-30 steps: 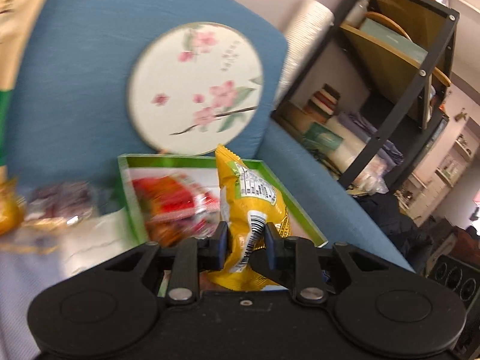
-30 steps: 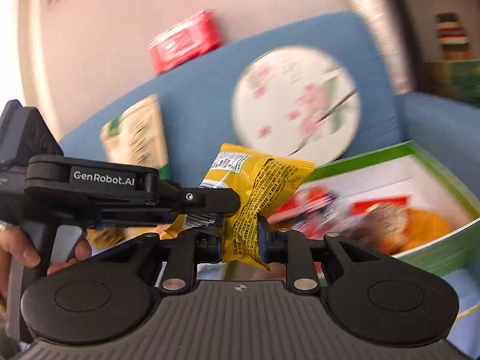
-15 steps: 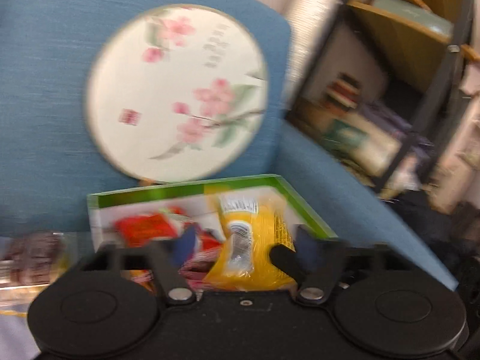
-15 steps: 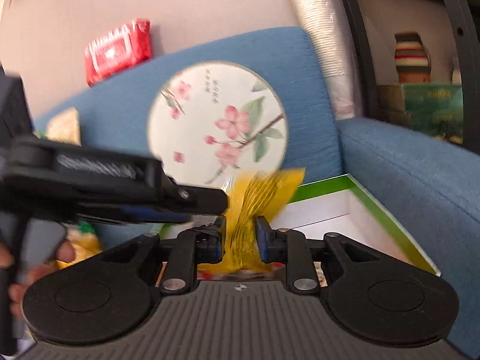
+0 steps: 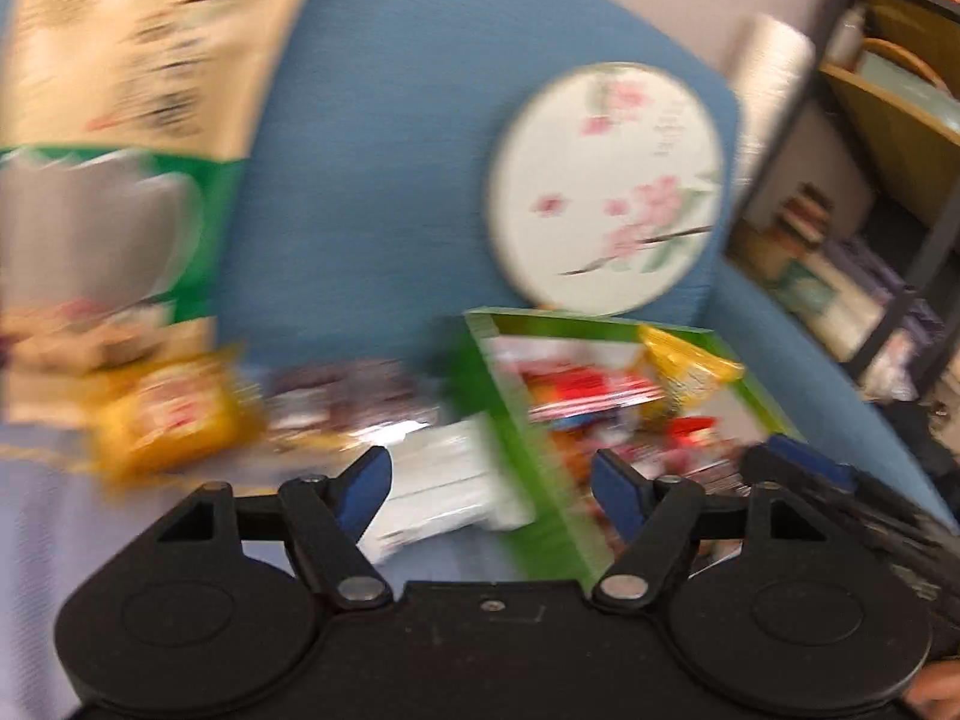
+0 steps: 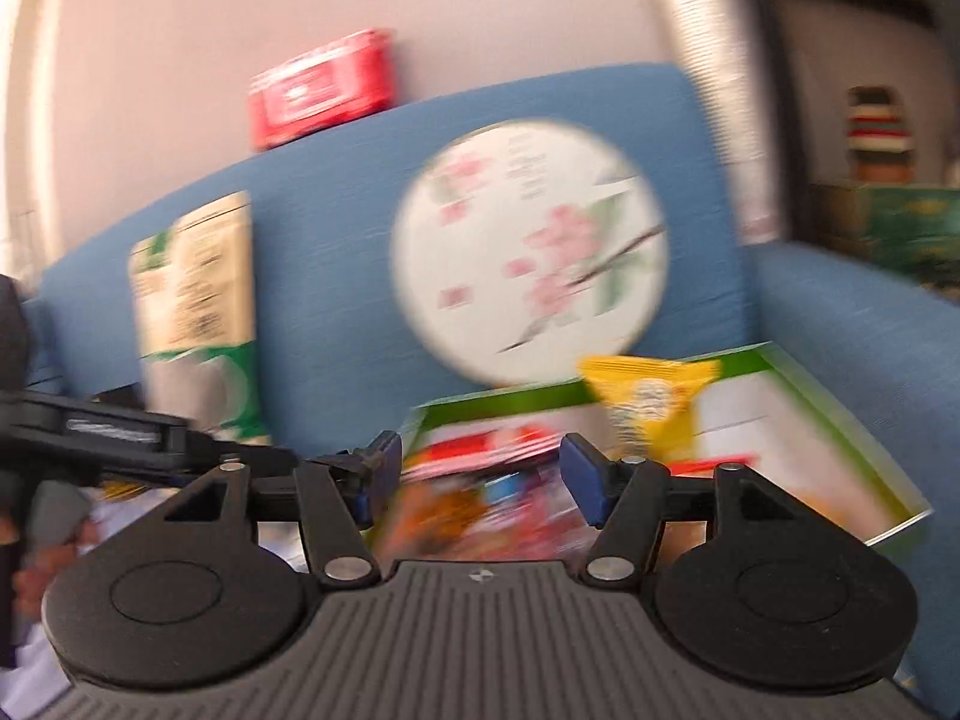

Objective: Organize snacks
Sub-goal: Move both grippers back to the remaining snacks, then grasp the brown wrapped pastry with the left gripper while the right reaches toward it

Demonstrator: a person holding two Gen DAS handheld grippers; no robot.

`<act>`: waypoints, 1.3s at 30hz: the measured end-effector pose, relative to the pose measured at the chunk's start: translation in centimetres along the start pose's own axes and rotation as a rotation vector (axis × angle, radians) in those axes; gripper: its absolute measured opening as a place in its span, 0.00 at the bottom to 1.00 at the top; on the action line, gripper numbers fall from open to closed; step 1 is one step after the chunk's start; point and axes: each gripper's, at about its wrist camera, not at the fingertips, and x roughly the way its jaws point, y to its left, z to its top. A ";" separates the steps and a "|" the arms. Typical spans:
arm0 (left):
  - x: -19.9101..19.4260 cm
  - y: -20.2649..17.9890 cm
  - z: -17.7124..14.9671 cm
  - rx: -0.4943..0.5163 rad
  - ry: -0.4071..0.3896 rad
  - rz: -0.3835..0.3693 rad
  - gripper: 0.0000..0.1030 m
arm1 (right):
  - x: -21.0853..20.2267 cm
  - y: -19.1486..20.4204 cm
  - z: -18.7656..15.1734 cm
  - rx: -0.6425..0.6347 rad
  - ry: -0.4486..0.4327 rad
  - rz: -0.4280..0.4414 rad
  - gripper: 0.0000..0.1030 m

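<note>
The yellow snack bag [image 5: 684,372] lies in the green-rimmed box [image 5: 522,462] among red packets, at its far right corner; it also shows in the right wrist view [image 6: 648,402]. My left gripper [image 5: 492,492] is open and empty, near the box's left wall. My right gripper [image 6: 480,474] is open and empty, just before the box [image 6: 804,372]. Loose snacks lie left of the box: a yellow pack [image 5: 168,414], a dark pack [image 5: 348,396] and a white pack [image 5: 438,492]. Both views are blurred.
The box sits on a blue sofa [image 5: 372,180] with a round floral fan [image 5: 606,186] leaning on the backrest. A large beige and green bag [image 5: 120,120] leans at the left. A black shelf unit [image 5: 888,180] stands at the right. A red pack [image 6: 324,84] tops the backrest.
Both grippers have opened and let go of the yellow bag, which now lies in the box. Both have pulled back, and the left gripper has swung left.
</note>
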 end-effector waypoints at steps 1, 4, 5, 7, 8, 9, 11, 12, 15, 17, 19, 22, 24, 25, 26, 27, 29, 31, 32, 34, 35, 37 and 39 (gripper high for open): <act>-0.2 0.8 -0.3 -0.006 0.011 0.020 1.00 | 0.2 0.8 -0.2 -0.014 0.015 0.018 1.00; -0.2 2.6 -1.0 -0.059 0.032 0.053 1.00 | 0.8 3.1 -0.8 -0.076 0.051 0.053 1.00; 0.0 3.1 -1.0 -0.082 0.035 0.052 1.00 | 0.8 3.6 -0.9 -0.099 0.054 0.054 1.00; 0.7 3.6 -0.8 -0.129 0.037 0.043 1.00 | 0.8 4.5 -1.2 -0.149 0.058 0.043 1.00; 1.2 3.6 -0.7 -0.144 0.036 0.039 1.00 | 0.8 4.8 -1.3 -0.169 0.058 0.035 1.00; 1.8 3.6 -0.7 -0.154 0.031 0.042 1.00 | 0.8 4.9 -1.4 -0.184 0.058 0.030 1.00; 2.9 3.5 -0.8 -0.151 0.022 0.046 1.00 | 1.0 4.9 -1.4 -0.196 0.063 0.025 1.00; 3.5 3.4 -0.8 -0.154 0.023 0.044 1.00 | 1.1 4.8 -1.4 -0.196 0.067 0.024 1.00; 4.5 3.5 -0.5 -0.185 -0.003 0.069 1.00 | 1.4 4.6 -1.5 -0.193 0.083 0.029 1.00; 4.8 3.5 0.3 -0.191 -0.042 0.069 1.00 | 1.5 4.6 -1.6 -0.192 0.094 0.029 1.00; 5.5 3.5 1.3 -0.182 -0.031 0.084 1.00 | 1.7 4.6 -1.5 -0.190 0.099 0.031 1.00; 6.9 4.2 2.1 -0.228 -0.011 0.104 1.00 | 1.8 4.8 -1.4 -0.193 0.096 0.044 1.00; 7.8 5.0 2.3 -0.288 -0.020 0.123 1.00 | 1.8 5.0 -1.4 -0.202 0.098 0.054 1.00; 8.0 5.5 2.3 -0.329 -0.028 0.123 1.00 | 1.8 5.1 -1.5 -0.208 0.099 0.057 1.00; 8.3 6.0 2.2 -0.371 -0.036 0.121 1.00 | 1.8 5.2 -1.5 -0.212 0.100 0.057 1.00; 8.4 6.5 2.1 -0.413 -0.042 0.118 1.00 | 1.8 5.2 -1.5 -0.217 0.101 0.060 1.00; 9.1 6.8 2.2 -0.451 -0.031 0.128 1.00 | 2.0 5.3 -1.5 -0.222 0.099 0.062 1.00; 9.8 6.8 2.2 -0.422 -0.005 0.139 0.88 | 2.2 5.3 -1.5 -0.220 0.100 0.059 1.00; 9.7 6.6 2.2 -0.396 -0.001 0.140 0.80 | 2.4 5.2 -1.6 -0.216 0.105 0.064 1.00; 9.0 6.2 2.2 -0.341 0.020 0.117 0.65 | 2.7 4.8 -1.9 -0.200 0.131 0.061 1.00; 8.4 6.0 2.0 -0.327 0.035 0.109 0.65 | 2.8 4.8 -2.0 -0.194 0.143 0.053 1.00; 6.5 5.6 1.2 -0.283 0.064 0.100 0.64 | 2.8 4.7 -2.0 -0.183 0.146 0.057 1.00; 3.8 5.4 -0.1 -0.239 0.088 0.086 0.64 | 2.5 4.8 -1.9 -0.167 0.148 0.088 1.00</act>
